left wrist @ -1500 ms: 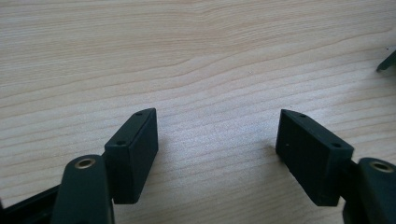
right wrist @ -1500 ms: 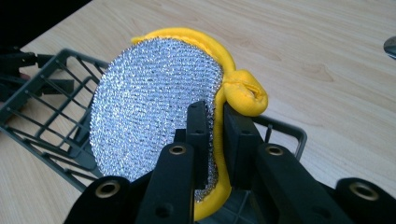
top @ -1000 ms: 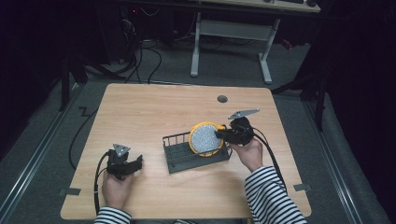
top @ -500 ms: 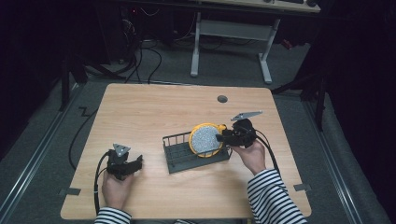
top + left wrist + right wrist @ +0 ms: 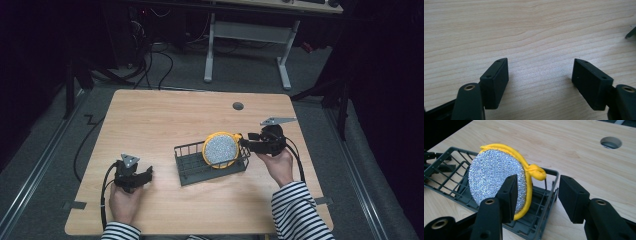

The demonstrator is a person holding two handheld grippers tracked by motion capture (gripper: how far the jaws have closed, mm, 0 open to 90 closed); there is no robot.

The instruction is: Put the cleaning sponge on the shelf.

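- right gripper (image 5: 244, 143) is held level at the right end of the rack (image 5: 189, 169); jaws have just been opening and are parted, nothing pinched; in the right gripper view (image 5: 537, 195) the pads are seen off the scrubber, the rack's end wall and the yellow knot standing in the gap between them
- scrubber (image 5: 220, 149), round, silver mesh face with yellow rim, is stood on edge inside the rack's right half, leaned against the wire wall; in the right gripper view (image 5: 495, 176) the silver face is turned toward the left jaw, yellow knot at the top right
- rack, dark wire (image 5: 446, 167), is set on the wooden table (image 5: 165, 120) near the middle
- left gripper (image 5: 146, 176) is rested on the table, well apart from the rack to its left; jaws spread wide with bare wood between them (image 5: 540, 76); nothing gripped
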